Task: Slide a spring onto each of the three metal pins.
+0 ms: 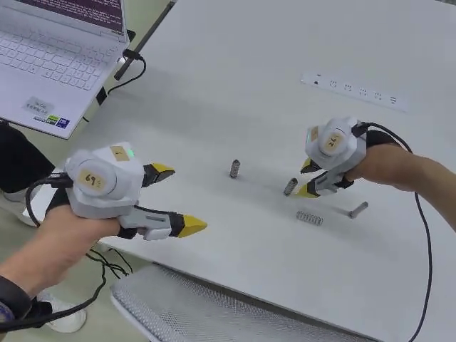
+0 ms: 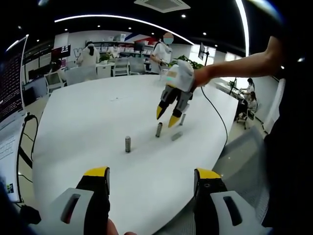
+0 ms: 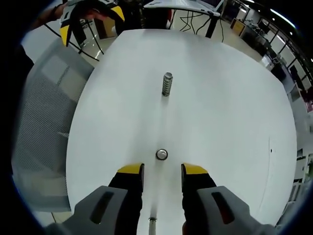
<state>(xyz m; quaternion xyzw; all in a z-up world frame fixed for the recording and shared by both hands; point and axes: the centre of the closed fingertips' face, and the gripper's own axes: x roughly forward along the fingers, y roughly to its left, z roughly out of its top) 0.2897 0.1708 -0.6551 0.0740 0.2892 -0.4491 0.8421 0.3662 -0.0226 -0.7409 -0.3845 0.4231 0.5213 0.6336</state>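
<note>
I am looking down at the white table (image 1: 214, 78). In the head view I am holding the left gripper (image 1: 177, 198) at about 8 o'clock, over the table's near edge. Its jaws are standing wide apart and are gripping nothing. I am holding the right gripper (image 1: 308, 178) at about 3 o'clock, low over the table. Its jaws are standing a little apart, and nothing is sitting between them.

The first standing pin (image 1: 290, 187) is standing upright with a spring around it. It is sitting just beside the right gripper's tips, at 9 o'clock from them. In the right gripper view it is showing its round top just ahead of the tips, at 12 o'clock from them. I cannot tell if it is touching them.

The second standing pin (image 1: 234, 169) is also wearing a spring. It is standing near the middle of the table, apart from both grippers.

The loose spring (image 1: 309, 218) is lying flat at 6 o'clock from the right gripper. The bare pin (image 1: 358, 209) is lying on its side at about 4 o'clock from that gripper, near the loose spring but not touching it.

A laptop (image 1: 57, 57) is sitting at 10 o'clock in the head view, a power strip (image 1: 354, 91) at 1 o'clock, and a mesh chair (image 1: 185, 306) at 6 o'clock.
</note>
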